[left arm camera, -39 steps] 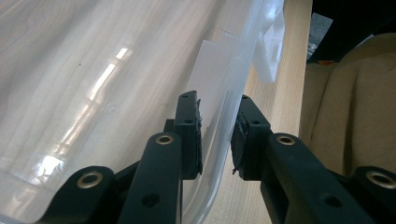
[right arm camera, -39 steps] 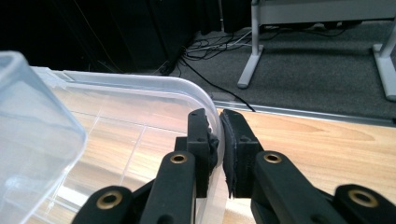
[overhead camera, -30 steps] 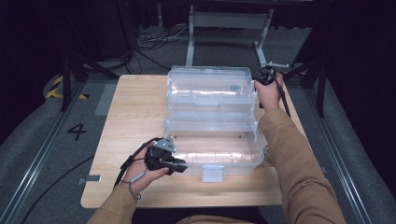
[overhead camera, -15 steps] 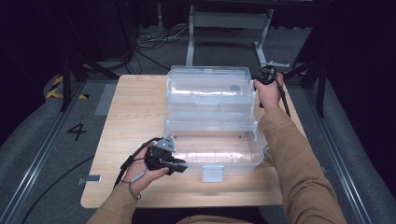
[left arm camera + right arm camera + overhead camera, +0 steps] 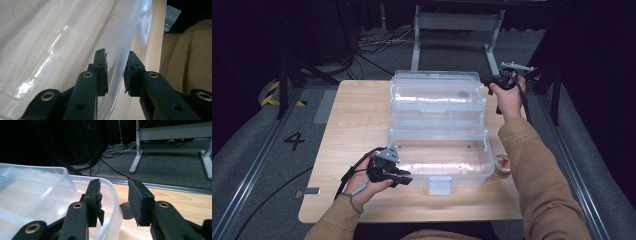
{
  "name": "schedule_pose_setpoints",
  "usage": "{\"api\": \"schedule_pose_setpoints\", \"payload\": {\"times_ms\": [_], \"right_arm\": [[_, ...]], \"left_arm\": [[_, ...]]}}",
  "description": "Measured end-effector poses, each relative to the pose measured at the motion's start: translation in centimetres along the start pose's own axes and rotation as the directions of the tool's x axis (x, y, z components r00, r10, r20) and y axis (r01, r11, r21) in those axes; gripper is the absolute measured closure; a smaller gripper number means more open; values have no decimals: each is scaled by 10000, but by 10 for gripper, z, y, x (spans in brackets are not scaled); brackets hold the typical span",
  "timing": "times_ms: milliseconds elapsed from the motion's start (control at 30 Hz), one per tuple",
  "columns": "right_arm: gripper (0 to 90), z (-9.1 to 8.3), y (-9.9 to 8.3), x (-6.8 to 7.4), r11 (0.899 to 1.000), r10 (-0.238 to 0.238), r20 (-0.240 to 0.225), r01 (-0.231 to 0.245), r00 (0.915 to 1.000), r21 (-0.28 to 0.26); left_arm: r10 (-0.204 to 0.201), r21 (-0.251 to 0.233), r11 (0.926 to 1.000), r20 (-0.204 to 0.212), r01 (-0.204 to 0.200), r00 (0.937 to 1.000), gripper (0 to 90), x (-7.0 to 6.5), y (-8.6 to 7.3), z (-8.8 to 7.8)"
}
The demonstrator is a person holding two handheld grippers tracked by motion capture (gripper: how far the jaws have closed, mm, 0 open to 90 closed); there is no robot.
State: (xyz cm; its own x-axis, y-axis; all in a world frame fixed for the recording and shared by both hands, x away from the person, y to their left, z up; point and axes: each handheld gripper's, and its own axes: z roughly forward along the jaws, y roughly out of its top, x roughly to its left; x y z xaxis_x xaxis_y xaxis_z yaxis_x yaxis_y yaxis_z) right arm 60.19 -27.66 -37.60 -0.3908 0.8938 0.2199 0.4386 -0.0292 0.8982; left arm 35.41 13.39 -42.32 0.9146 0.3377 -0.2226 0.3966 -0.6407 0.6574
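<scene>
My left gripper clamps the box wall; my right gripper, its jaws just opening off the lid rim, should lift clear.

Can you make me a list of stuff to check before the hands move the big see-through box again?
1. Left hand-held gripper astride the near wall of the clear box: ok, one jaw inside, one outside.
2. Left pads pressing that wall: cannot tell, a small gap seems to show.
3. Right hand-held gripper free of the raised lid: ok, its jaws have just been opening, with nothing between them; the lid's corner lies beside the left jaw.
4. Lid open, standing behind the box: ok.
5. Small round roll at the box's right corner, out of the way: not ok, it sits close.
</scene>
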Motion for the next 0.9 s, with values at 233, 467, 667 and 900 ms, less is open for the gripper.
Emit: {"api": "schedule_pose_setpoints", "payload": {"times_ms": [233,467,667,900], "right_arm": [[605,-19,6,6,9990,-436,-491,432,9978,-100],[553,-51,5,16,9929,-1071,-685,1030,9919,-600],[547,-77,0,19,9951,-945,-1137,972,9890,188],[513,-101,-1,28,9899,-1420,-1159,1412,9831,-151]], "left_arm": [[-34,22,10000,-8,34,10000,743,0,0,0],[-165,-19,9999,138,165,9998,740,1,1,0],[-169,16,9999,169,168,9997,741,2,1,-1],[-110,38,9999,255,109,9996,735,2,2,-3]]}}
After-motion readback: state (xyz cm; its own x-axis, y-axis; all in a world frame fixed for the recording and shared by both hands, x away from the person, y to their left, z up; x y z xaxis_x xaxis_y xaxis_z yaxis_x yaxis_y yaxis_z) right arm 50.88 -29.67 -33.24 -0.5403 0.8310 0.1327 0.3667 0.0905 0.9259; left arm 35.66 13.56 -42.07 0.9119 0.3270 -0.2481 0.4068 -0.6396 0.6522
